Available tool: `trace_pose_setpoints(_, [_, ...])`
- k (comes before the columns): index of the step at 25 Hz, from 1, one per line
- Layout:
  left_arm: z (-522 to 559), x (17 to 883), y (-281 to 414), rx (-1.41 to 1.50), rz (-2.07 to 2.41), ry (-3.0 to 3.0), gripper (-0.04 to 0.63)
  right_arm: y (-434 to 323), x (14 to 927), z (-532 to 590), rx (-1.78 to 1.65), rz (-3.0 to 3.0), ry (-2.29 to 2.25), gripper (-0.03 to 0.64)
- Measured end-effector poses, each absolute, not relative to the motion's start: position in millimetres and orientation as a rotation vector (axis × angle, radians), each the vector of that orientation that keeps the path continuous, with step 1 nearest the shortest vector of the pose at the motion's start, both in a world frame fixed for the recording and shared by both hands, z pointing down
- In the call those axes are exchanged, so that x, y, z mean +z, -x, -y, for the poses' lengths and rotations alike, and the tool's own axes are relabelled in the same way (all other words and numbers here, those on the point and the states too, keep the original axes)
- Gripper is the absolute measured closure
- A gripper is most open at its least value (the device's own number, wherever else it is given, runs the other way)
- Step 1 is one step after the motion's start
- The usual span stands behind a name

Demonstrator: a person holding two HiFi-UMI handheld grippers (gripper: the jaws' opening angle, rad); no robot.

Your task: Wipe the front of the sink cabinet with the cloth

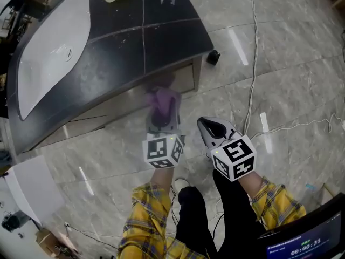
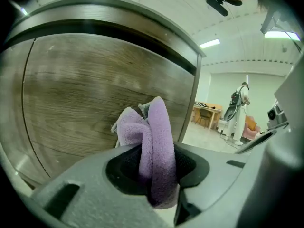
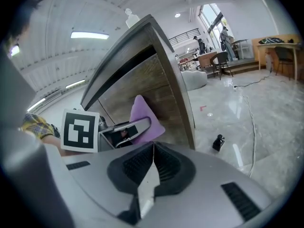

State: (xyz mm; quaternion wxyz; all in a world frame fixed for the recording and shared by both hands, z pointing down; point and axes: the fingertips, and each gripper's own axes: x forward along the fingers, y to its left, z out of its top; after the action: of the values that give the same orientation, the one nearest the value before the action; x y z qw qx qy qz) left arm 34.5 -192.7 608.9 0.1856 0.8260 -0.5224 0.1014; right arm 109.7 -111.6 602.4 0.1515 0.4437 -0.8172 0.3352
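**Cloth held at the cabinet front, wiping step in hand**

The purple cloth (image 2: 154,137) is pinched in the left gripper (image 2: 156,170), its jaws pressed onto a bunched fold whose free end stands out ahead of them. The cloth is pointed at the wood-grain cabinet front (image 2: 80,94), toward the panel's right end and near the corner post. In the left gripper view the tip of the cloth is seen just at the panel, but whether it is pressed on the wood or held slightly off it cannot be told. In the head view the cloth is seen below the overhang of the dark countertop (image 1: 145,31), well to the right of the white sink (image 1: 51,47).

The right gripper (image 3: 151,163) is held just beside the left one, off the cabinet, with its jaws pressed together on nothing. A small black object (image 1: 213,57) lies on the floor near the cabinet's corner, and a cable (image 1: 253,63) is trailed across the tiles to the right.

The step in hand is judged to be the wiping itself, at the right end of the front; most of the panel stretches away to the left. For the next move, the cloth needs to be pressed flat on the wood and drawn sideways along the panel, with the grip held firm so that the fold is not pulled out of the jaws.
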Motion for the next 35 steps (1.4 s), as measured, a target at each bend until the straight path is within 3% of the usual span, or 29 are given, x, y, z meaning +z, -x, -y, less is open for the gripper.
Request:
trace_pose_setpoints(20, [188, 614, -118, 0.339, 1.327, -2.442, 0.482, -159, 605, 107, 0.777, 2.410, -1.075, 0.611])
trace_pose_setpoints(35, [159, 603, -48, 0.323, 1.368, -2.431, 0.483, -111, 602, 103, 0.853, 2.394, -1.182, 0.611])
